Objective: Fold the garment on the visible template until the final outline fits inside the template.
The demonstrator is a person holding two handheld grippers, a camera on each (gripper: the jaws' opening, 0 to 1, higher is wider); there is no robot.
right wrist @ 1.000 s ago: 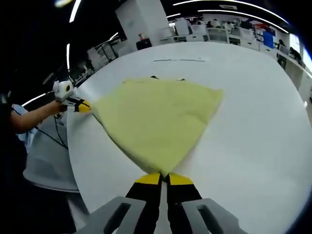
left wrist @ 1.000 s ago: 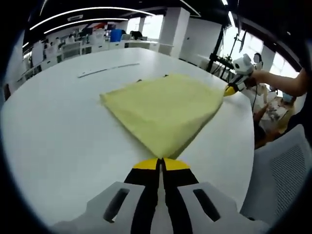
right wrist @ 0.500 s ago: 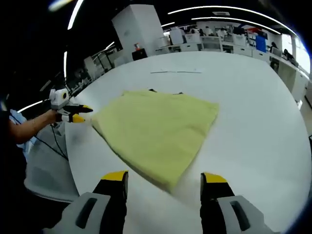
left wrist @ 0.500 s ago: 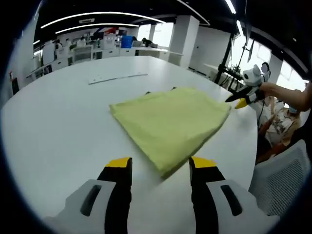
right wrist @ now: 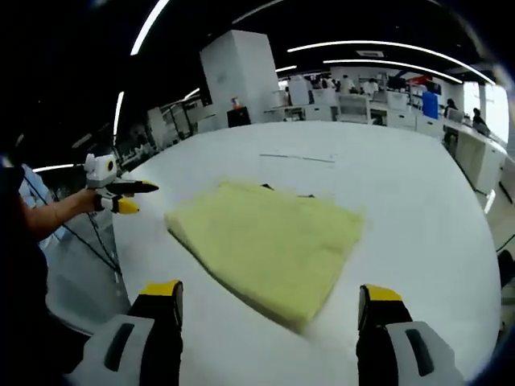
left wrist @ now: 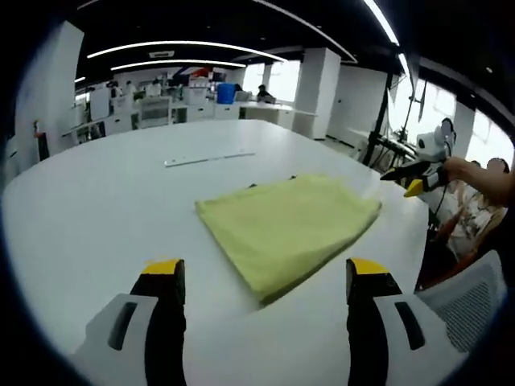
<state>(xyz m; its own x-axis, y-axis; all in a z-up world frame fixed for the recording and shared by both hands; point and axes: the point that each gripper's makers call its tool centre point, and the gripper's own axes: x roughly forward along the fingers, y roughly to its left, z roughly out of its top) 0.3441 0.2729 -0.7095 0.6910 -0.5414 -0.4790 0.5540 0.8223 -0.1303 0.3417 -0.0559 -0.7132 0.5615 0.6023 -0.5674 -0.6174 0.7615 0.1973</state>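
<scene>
A folded yellow garment [left wrist: 286, 227] lies flat on the white table [left wrist: 96, 201]; the right gripper view has it too, the garment [right wrist: 269, 245] resting mid-table [right wrist: 418, 201]. Small dark template marks [left wrist: 253, 185] peek out at its far edge. My left gripper [left wrist: 261, 277] stands open, jaws wide apart, pulled back from the garment's near corner. My right gripper [right wrist: 269, 301] is open as well, short of the garment's near edge. The right gripper [left wrist: 414, 178] comes into the left gripper view from the right, open and above the table edge. The left gripper [right wrist: 121, 195] appears at the left of the right gripper view, open.
A thin line of tape [left wrist: 209, 158] runs across the table beyond the garment, tape [right wrist: 294, 158] seen again in the right gripper view. A grey mesh chair [left wrist: 463, 310] stands at the table's near right edge. Desks and equipment fill the room behind.
Both grippers went from shut on the garment's corners to open, letting it go. They then drew back and rose, so the garment looks smaller and lies flat.
</scene>
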